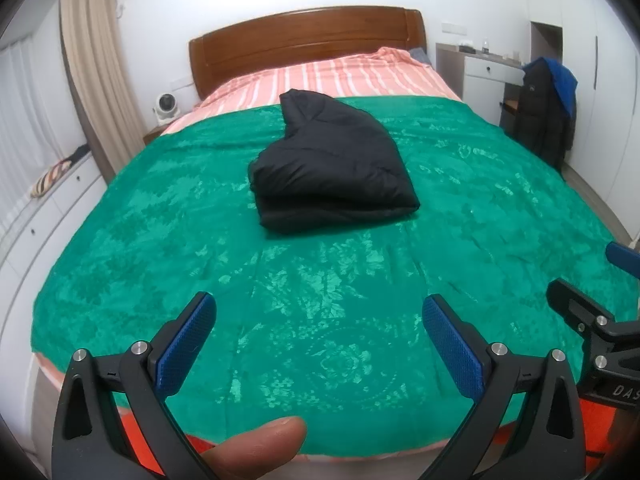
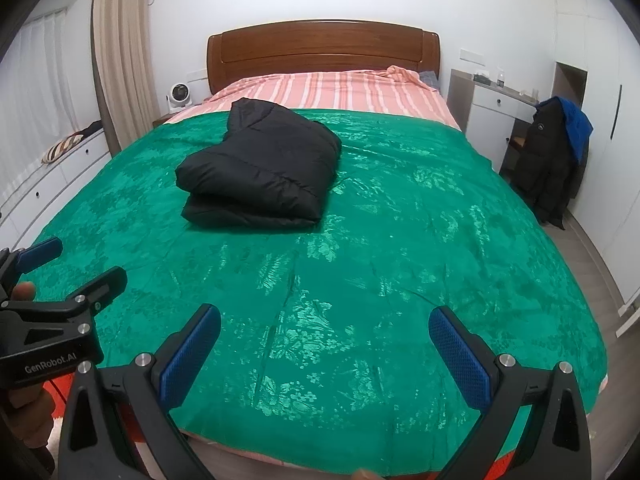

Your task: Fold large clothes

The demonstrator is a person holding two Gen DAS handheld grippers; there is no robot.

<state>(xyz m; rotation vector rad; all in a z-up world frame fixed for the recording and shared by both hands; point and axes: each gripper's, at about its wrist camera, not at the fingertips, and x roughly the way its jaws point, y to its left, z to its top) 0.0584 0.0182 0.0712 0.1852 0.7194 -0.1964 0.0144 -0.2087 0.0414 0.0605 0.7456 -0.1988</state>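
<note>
Black puffer jacket [image 1: 332, 168] lies folded into a thick bundle on the green bedspread [image 1: 280, 320], toward the headboard. You hold the left gripper [image 1: 320, 340] and right gripper [image 2: 324, 352] back near the bed's foot, jaws wide, gripping nothing; the folding looks finished.

Folded black jacket [image 2: 260, 172] lies on green bedspread [image 2: 400, 240].

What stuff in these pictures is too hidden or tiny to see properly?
- Black jacket on the green cover: both views show only its folded outside; sleeves and zip are tucked under.
- Small things on the white desk: too tiny in both views to tell.
- Right gripper in the left wrist view: cut off by the edge.
- Chair under the hanging coats: covered.
</note>
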